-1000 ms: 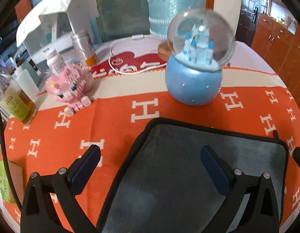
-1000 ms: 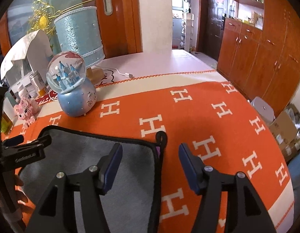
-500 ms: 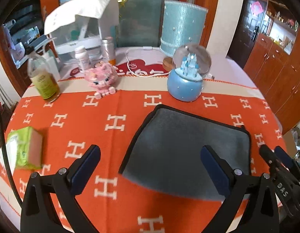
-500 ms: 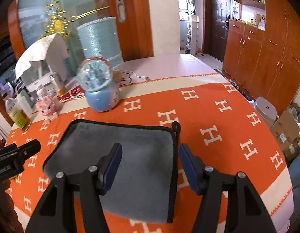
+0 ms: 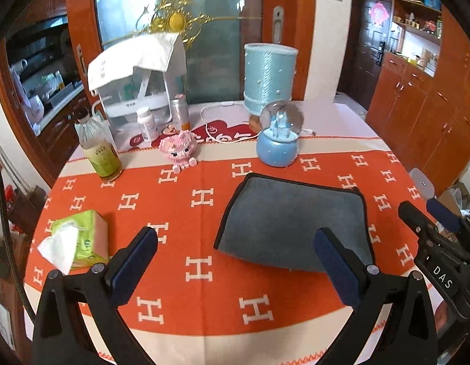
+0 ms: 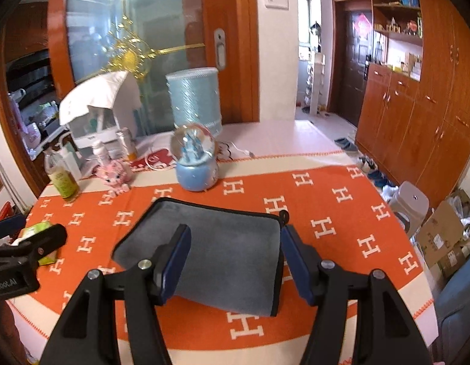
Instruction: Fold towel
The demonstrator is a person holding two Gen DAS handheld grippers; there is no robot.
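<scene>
On the orange tablecloth the grey towel lies flat, doubled over with its rounded fold toward the camera, just in front of the blue snow globe. Both tools are raised clear of it: the left gripper and the right gripper have their jaws spread wide, holding nothing. One fold looks done. A further fold, if wanted, would call for pinching the two corners of one short side and carrying them across.

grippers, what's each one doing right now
left gripper: open, holding nothing.
right gripper: open, holding nothing, above the grey towel.
</scene>
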